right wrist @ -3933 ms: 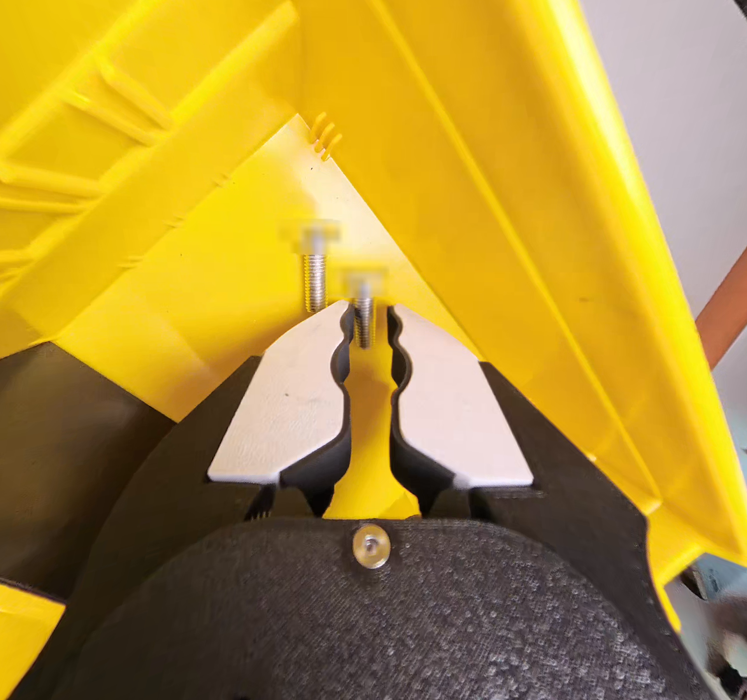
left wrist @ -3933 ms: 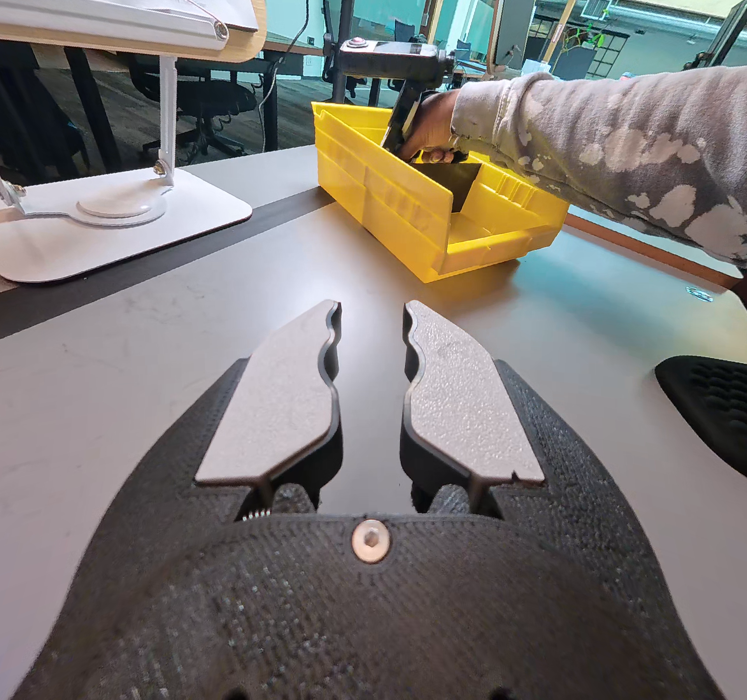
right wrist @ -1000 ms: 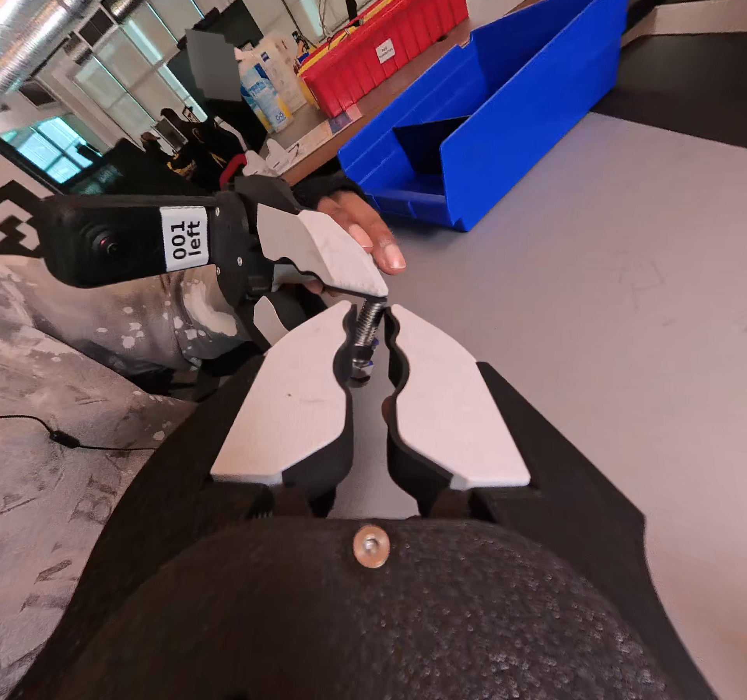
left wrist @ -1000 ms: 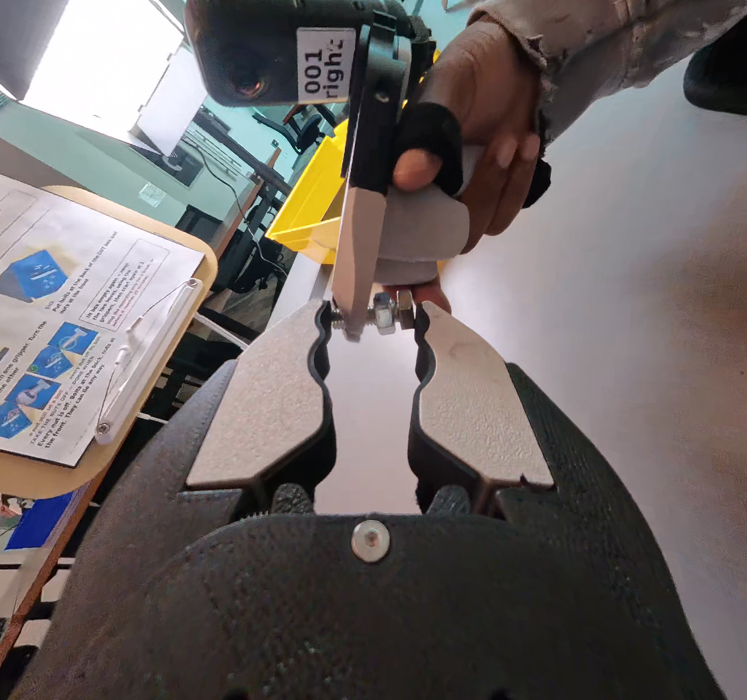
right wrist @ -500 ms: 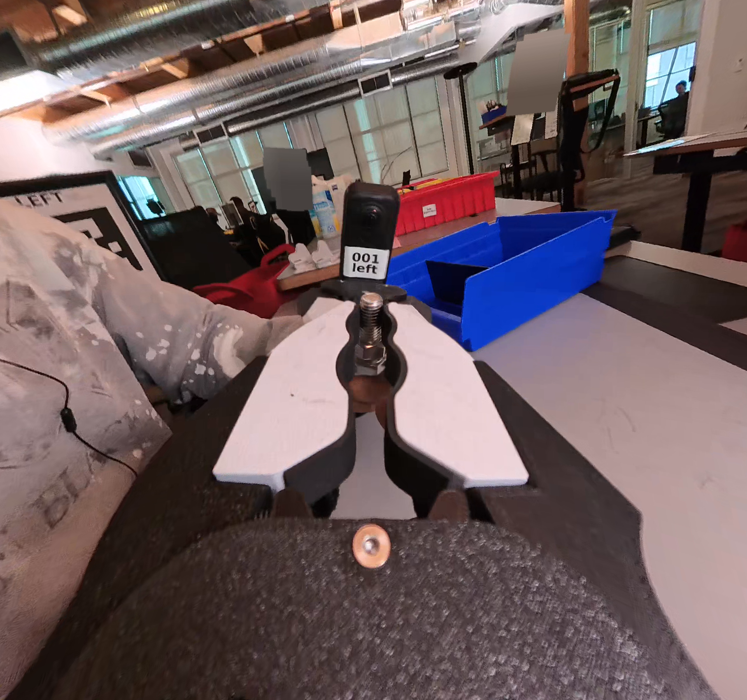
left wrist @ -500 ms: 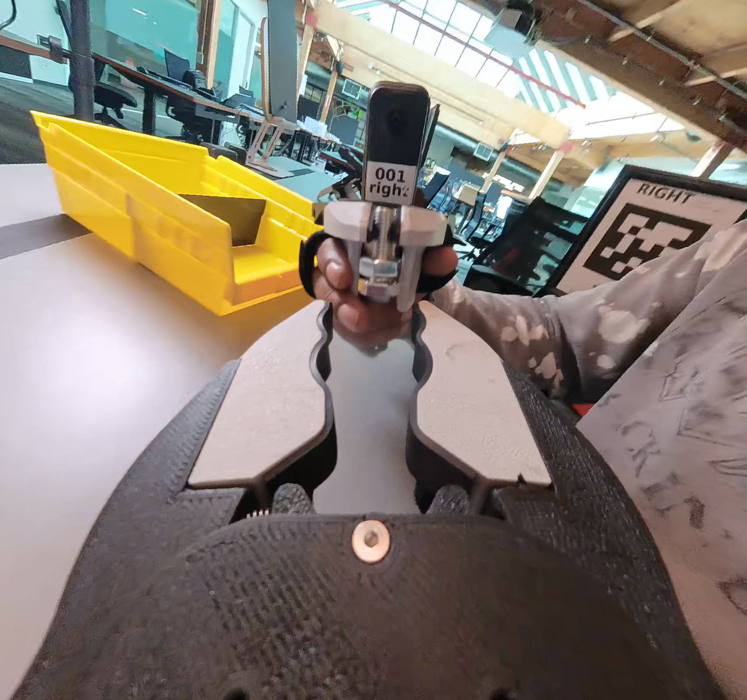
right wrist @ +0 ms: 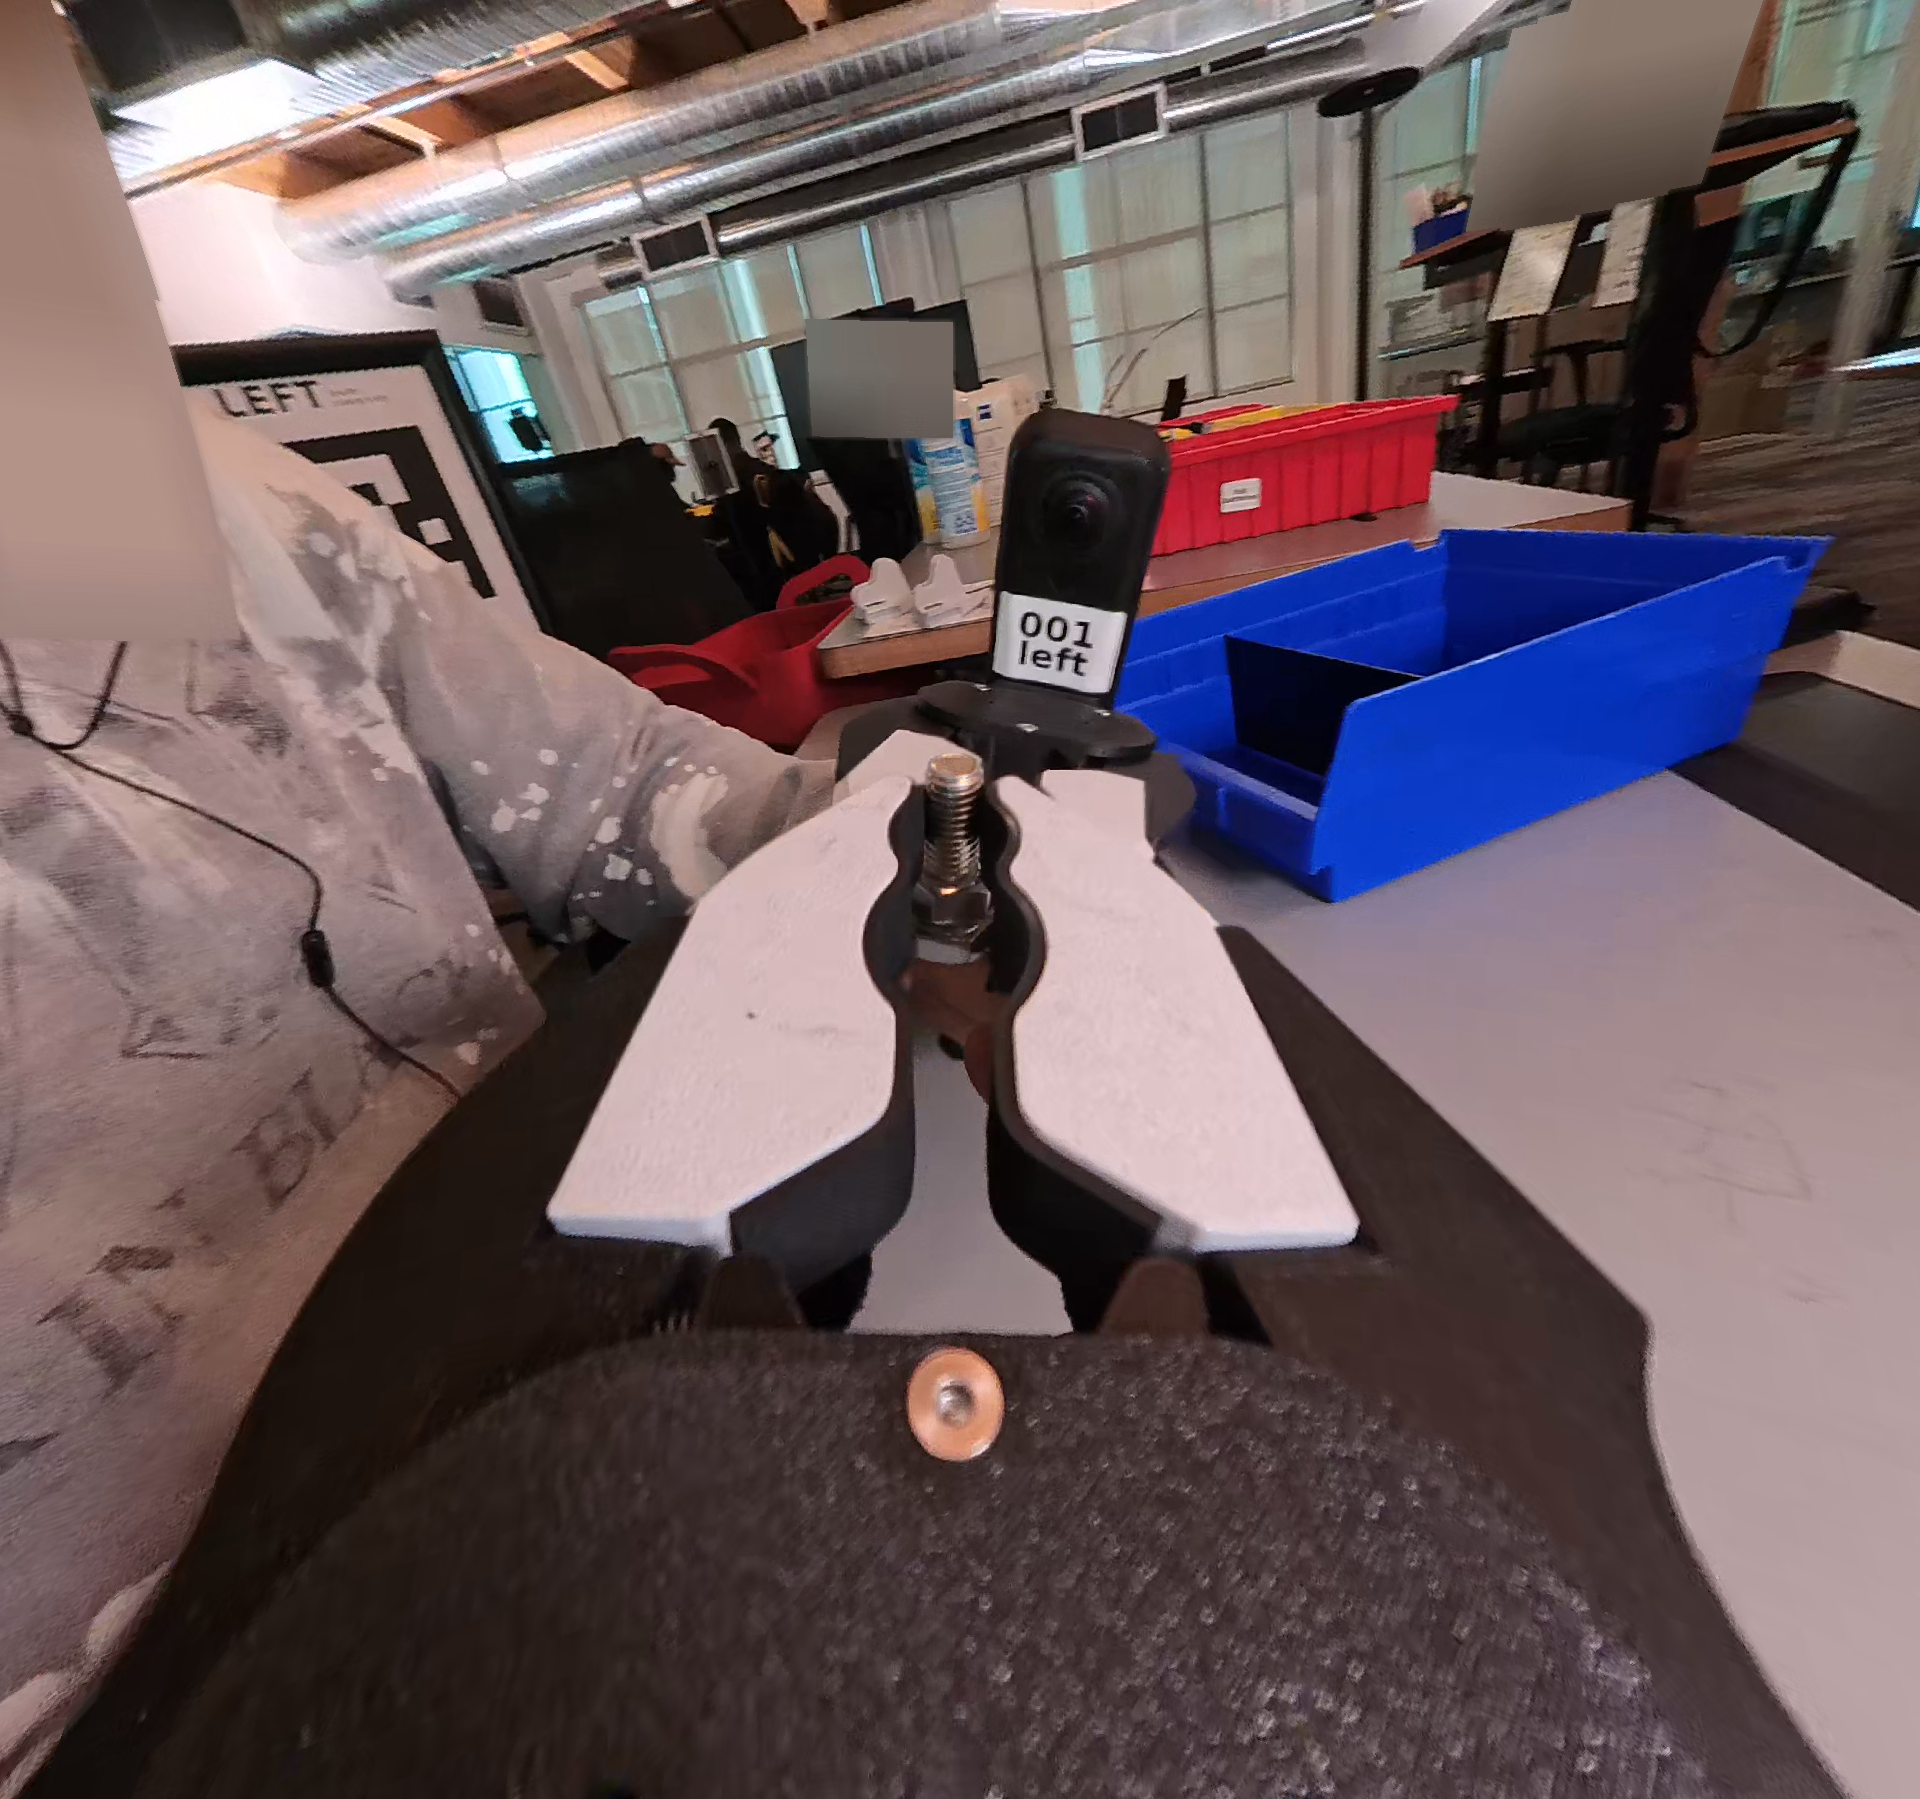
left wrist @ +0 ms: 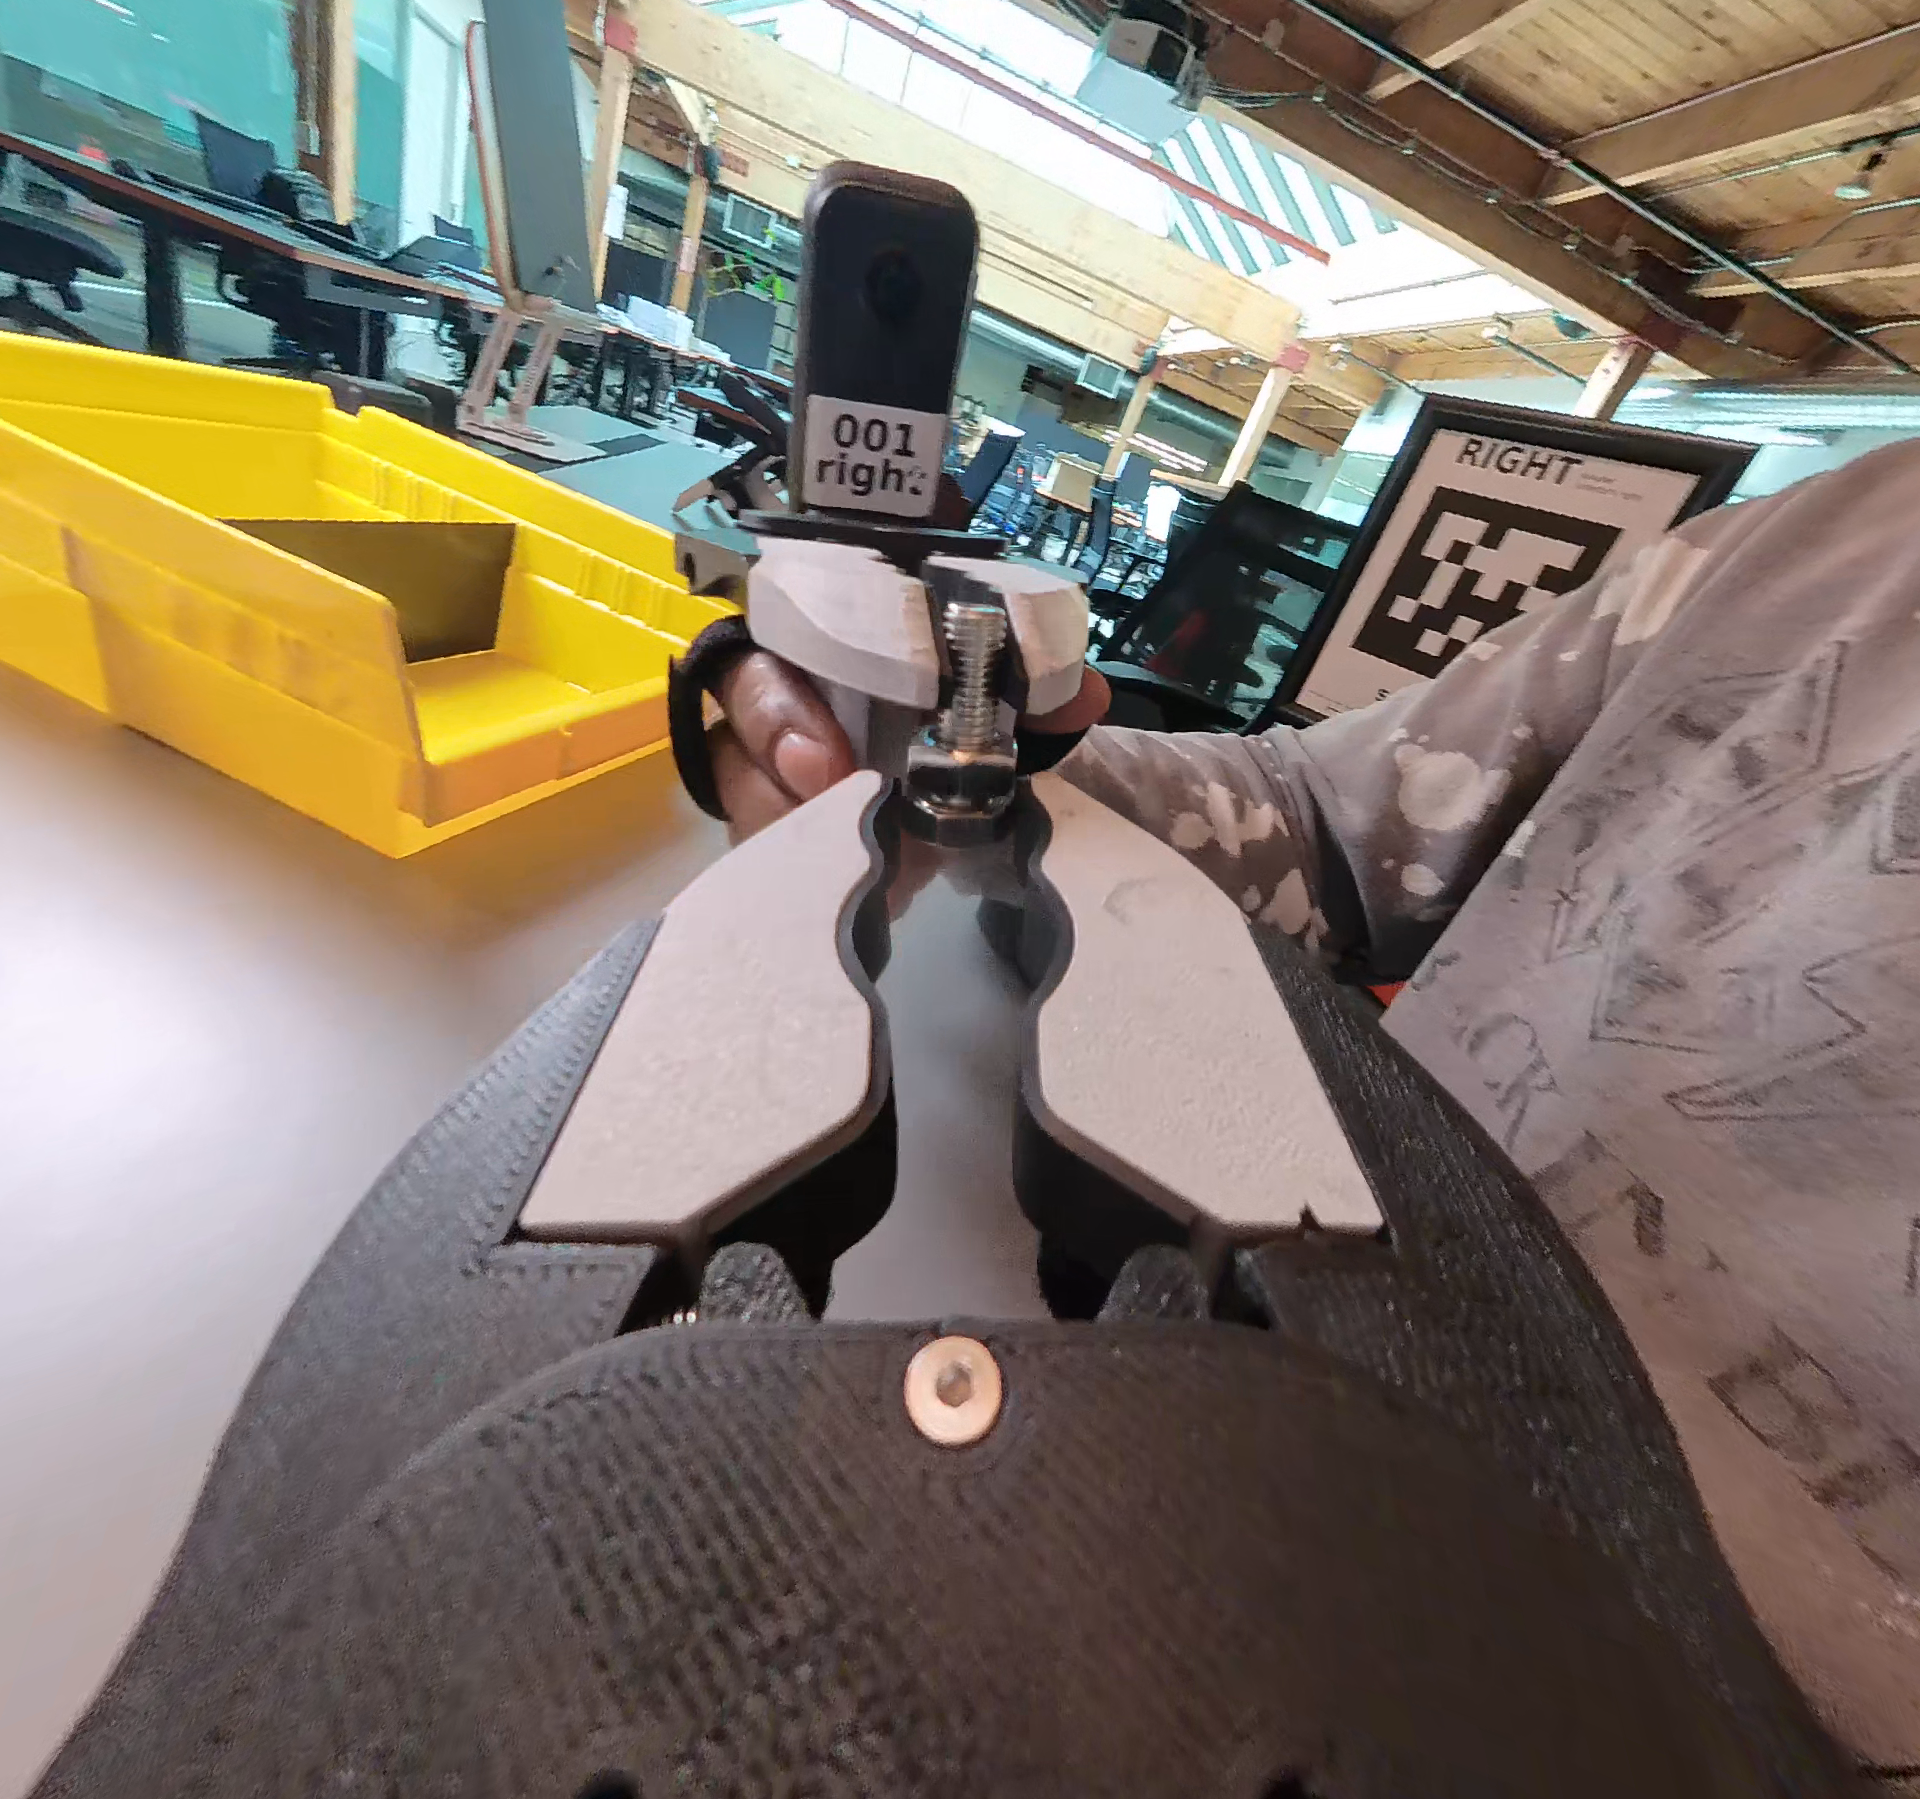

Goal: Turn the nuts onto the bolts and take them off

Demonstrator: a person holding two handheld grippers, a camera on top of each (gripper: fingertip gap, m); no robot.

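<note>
A steel bolt [left wrist: 972, 653] with a hex nut [left wrist: 958, 750] on its thread stands upright in the air between my two grippers, which face each other. My right gripper [right wrist: 961, 814] is shut on the bolt's thread [right wrist: 951, 830]; the nut [right wrist: 950, 902] sits in the notch of its jaws. In the left wrist view the right gripper [left wrist: 935, 627] holds the shaft from behind. My left gripper [left wrist: 953, 814] is closed on the hex end at the bottom of the bolt, just under the nut; nut or bolt head, I cannot tell. The left gripper's camera [right wrist: 1081, 523] rises behind the bolt.
A yellow bin [left wrist: 260, 669] stands on the grey table [left wrist: 208, 1022] to the left. A blue bin [right wrist: 1507, 710] stands on the table to the right, with a red bin [right wrist: 1299, 471] on a farther table. The person's sleeves [left wrist: 1558, 814] flank the grippers. My left and right fingertips are right by each other.
My right gripper took the bolt out of the yellow bin and brought it to the left gripper. In the last half second my left jaws have narrowed onto the hex end.
</note>
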